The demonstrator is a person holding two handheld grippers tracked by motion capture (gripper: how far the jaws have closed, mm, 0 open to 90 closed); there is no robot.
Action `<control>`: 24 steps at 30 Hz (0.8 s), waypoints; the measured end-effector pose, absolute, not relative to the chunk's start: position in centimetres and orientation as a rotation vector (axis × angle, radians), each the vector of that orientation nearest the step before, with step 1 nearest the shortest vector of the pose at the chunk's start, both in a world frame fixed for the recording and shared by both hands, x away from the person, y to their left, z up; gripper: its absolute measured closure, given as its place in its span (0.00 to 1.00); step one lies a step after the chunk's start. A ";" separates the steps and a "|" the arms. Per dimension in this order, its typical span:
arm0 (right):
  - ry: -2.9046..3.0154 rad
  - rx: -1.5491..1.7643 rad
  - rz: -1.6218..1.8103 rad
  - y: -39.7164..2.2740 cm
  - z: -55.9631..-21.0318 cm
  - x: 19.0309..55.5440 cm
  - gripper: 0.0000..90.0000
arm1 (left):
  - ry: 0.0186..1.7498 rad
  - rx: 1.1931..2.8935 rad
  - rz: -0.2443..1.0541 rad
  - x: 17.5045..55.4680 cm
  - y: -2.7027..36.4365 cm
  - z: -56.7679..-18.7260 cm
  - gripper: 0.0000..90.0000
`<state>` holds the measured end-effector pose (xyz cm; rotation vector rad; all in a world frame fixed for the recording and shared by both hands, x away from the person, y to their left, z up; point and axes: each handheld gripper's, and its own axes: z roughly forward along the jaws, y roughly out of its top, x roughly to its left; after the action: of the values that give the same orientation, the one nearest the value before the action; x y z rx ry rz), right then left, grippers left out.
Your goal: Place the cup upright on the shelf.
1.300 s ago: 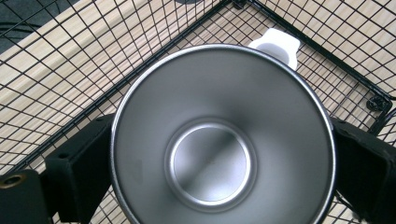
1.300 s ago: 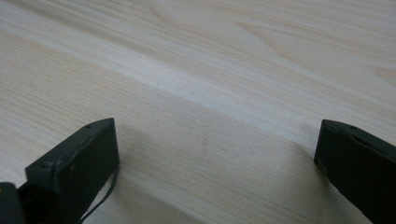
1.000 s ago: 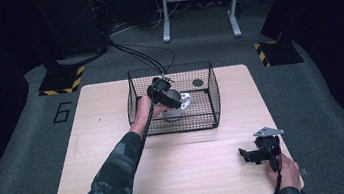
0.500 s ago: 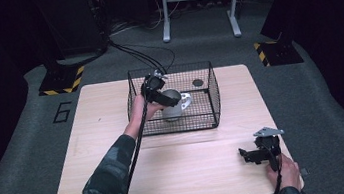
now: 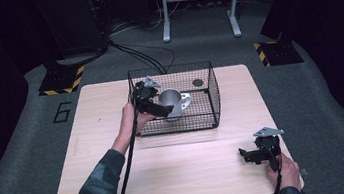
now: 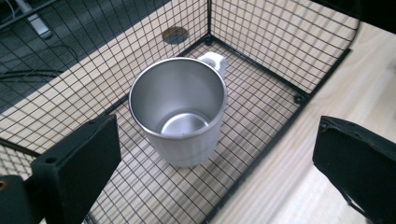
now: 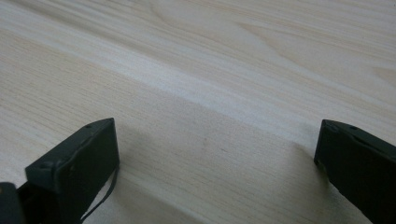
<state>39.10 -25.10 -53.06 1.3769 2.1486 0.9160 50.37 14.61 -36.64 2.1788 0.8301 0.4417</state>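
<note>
A silver metal mug [image 5: 172, 103] [image 6: 180, 109] with a white handle stands upright inside a black wire basket [image 5: 209, 92] [image 6: 280, 51] at the table's far middle. My left gripper [image 5: 159, 110] [image 6: 219, 172] hangs over the basket's left side, open, jaws wide apart, just short of the mug and not touching it. My right gripper [image 5: 248, 156] [image 7: 217, 172] rests low over the bare wood near the front right corner, open with nothing between its jaws.
The light wooden table [image 5: 119, 174] has free room in front of the basket. A dark round disc [image 5: 198, 82] [image 6: 175, 35] lies at the basket's far right corner. Cables [image 5: 139, 56] run over the dark floor behind the table.
My left gripper has drawn back toward the basket's left side and let go of the mug, which now stands free. The right gripper has stayed put.
</note>
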 end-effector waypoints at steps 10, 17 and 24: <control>2.149 1.377 0.916 -25.1 -53.1 39.1 0.00 | 0.769 2.168 0.514 44.9 16.9 -36.3 0.02; 2.149 1.385 0.912 -25.0 -53.0 39.1 0.00 | 0.786 2.182 0.563 41.1 19.2 -38.2 0.01; 2.152 1.385 0.909 -25.1 -53.0 39.1 0.00 | 0.865 2.216 0.554 37.5 21.6 -42.4 0.00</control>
<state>39.06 -25.05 -53.02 1.3848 2.1515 0.9093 37.53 21.58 -42.40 2.2162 0.8650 0.5542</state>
